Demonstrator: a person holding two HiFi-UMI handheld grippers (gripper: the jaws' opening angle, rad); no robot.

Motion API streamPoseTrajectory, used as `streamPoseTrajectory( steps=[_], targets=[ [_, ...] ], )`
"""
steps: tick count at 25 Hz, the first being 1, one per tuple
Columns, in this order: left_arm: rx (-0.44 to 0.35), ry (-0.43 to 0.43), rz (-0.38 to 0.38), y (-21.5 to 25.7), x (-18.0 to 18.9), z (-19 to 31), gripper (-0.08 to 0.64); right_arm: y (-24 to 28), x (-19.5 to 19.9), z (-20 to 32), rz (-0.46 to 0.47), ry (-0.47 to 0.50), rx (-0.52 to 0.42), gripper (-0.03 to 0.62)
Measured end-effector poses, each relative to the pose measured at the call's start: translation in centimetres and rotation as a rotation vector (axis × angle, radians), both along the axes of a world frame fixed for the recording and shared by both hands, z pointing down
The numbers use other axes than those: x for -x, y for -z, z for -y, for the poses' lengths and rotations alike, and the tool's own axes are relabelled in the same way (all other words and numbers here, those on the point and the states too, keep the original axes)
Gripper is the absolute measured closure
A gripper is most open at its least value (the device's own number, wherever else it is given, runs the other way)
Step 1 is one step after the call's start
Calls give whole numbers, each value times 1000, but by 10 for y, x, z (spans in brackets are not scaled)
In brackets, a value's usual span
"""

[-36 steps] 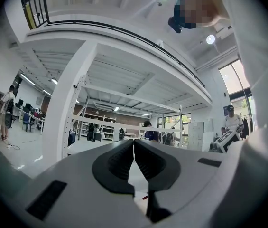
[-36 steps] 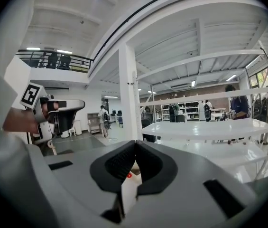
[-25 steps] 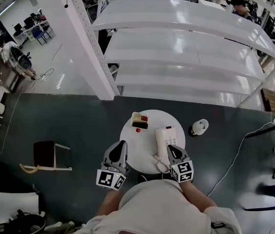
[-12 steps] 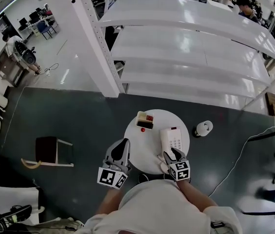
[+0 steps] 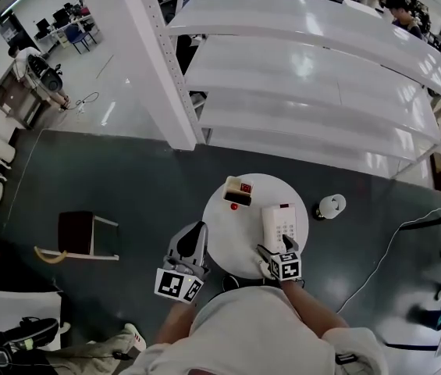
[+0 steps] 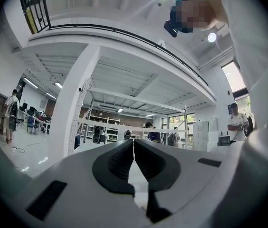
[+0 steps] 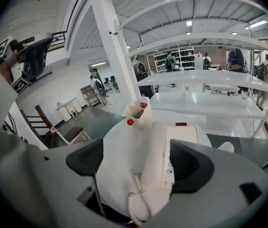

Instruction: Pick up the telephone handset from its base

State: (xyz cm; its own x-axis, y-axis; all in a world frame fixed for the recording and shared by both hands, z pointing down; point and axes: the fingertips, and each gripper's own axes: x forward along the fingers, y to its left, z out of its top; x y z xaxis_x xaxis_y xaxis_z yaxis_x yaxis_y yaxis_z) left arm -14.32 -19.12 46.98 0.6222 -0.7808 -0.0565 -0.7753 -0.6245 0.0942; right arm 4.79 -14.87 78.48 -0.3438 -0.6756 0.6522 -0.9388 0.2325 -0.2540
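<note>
The right gripper (image 7: 139, 161) points down at the table edge with its jaws spread wide; they have just been opening, and the telephone handset (image 7: 156, 153) lies between them, close to the right pad but not pressed by either. The handset rests in its cradle on the left side of the telephone base (image 7: 186, 133), on the round white table (image 7: 117, 146), with the coiled cord (image 7: 141, 201) looping off its near end. The left gripper (image 6: 134, 158) is held off to the side, jaws pressed together on nothing. The risk, as I judge it, is that the right pad closes on the keypad side of the base, so base and handset lift together, or that the cord snags in the jaws. Counted: two grippers, one handset, one base, one cord, one table.
</note>
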Motion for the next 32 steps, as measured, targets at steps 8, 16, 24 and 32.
streamPoseTrajectory(
  steps=[8,16,24,32],
  targets=[
    [22,40,-3,-6,14,6,538,-40,0,18,-11,-13,106,147],
    [36,86,-1,-11,27,3,538,-68,-1,33,-16,-17,182,183],
    [55,107,10,-17,36,3,538,-91,1,45,-68,7,229,199],
    [82,139,21,-23,46,4,538,-104,-11,48,-102,-10,286,204]
  ],
)
